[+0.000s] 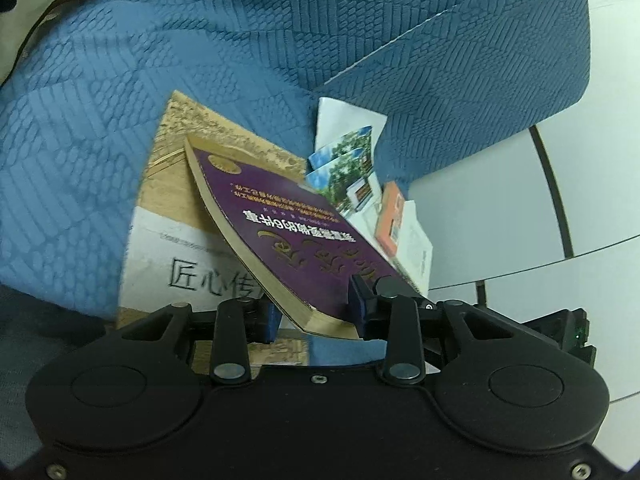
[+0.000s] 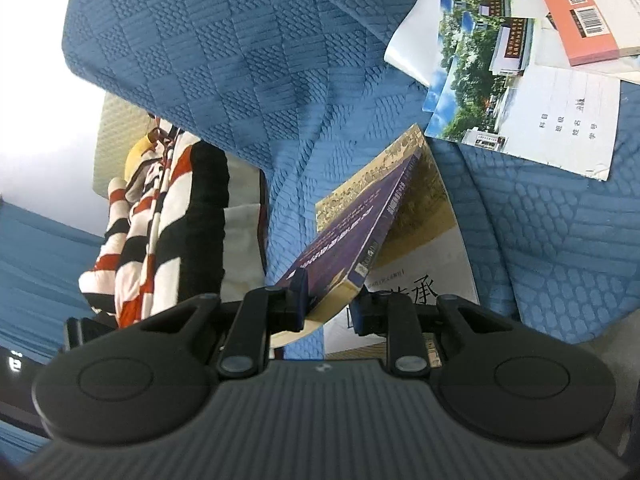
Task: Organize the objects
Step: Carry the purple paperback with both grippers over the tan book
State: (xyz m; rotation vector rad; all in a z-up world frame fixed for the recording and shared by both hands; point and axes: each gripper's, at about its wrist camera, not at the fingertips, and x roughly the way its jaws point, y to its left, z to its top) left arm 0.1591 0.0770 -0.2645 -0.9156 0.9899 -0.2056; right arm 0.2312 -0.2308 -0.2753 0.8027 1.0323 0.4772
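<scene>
A purple paperback (image 1: 304, 248) with gold lettering tilts over a larger tan and white book (image 1: 168, 216) on the blue sofa cover. My left gripper (image 1: 316, 306) has the paperback's near corner between its blue pads, one on the cover and one at the page edge, and both touch it. In the right wrist view my right gripper (image 2: 330, 300) is shut on the same purple paperback (image 2: 352, 232) at its spine end. The far end of the paperback rests on the tan and white book (image 2: 424, 248).
Photo leaflets (image 2: 480, 80), a white form sheet (image 2: 572, 120) and an orange book (image 2: 572, 12) lie on the blue sofa seat (image 2: 540, 220). A red, white and black striped cloth (image 2: 152, 232) hangs at the left. White floor tiles (image 1: 500, 208) lie beyond the sofa arm (image 1: 480, 80).
</scene>
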